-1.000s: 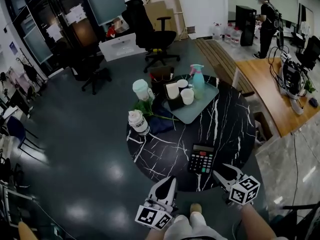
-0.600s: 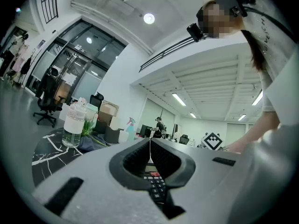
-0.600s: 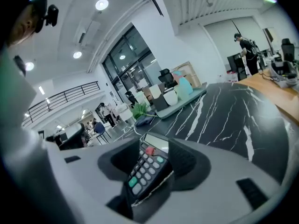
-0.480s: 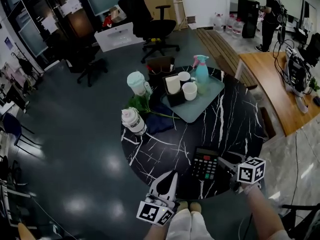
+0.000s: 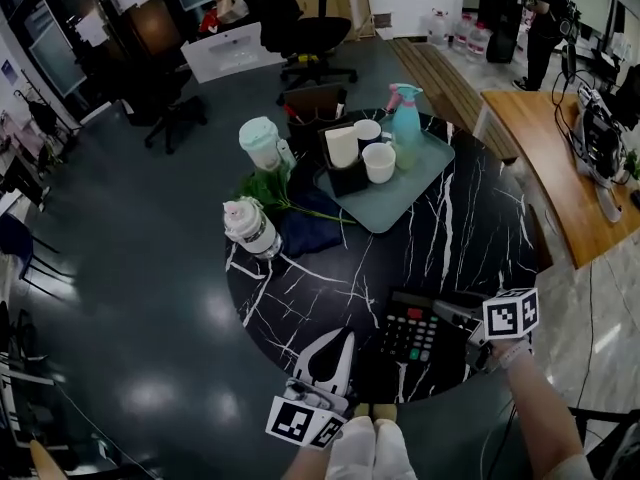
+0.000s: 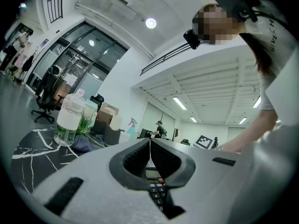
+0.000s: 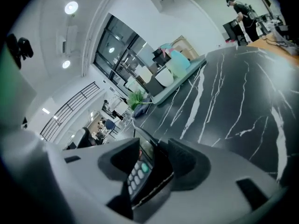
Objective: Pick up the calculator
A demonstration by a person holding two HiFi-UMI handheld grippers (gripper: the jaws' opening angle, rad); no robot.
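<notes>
Worktop (image 5: 470,238): black stone look, white veins, polished, glossy.
Calculator (image 5: 412,330): black plastic, matt casing, smooth keys.
Tray (image 5: 420,183): grey-green plastic, smooth, matt.
Cloth (image 5: 305,230): dark blue fabric, crumpled.
Floor (image 5: 150,298): dark, glossy, reflects lamps.
Left claw (image 6: 150,143): grey matt plastic; pads (image 6: 135,158) dark, ribbed.

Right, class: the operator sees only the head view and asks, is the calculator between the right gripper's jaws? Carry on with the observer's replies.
Observer: Yes. In the right gripper view the calculator stands between the wide-open jaws of the right gripper.
Operator: And the left gripper?
Observer: The left gripper view shows its jaws together with nothing between them, and the calculator's keys showing past the tips.
</notes>
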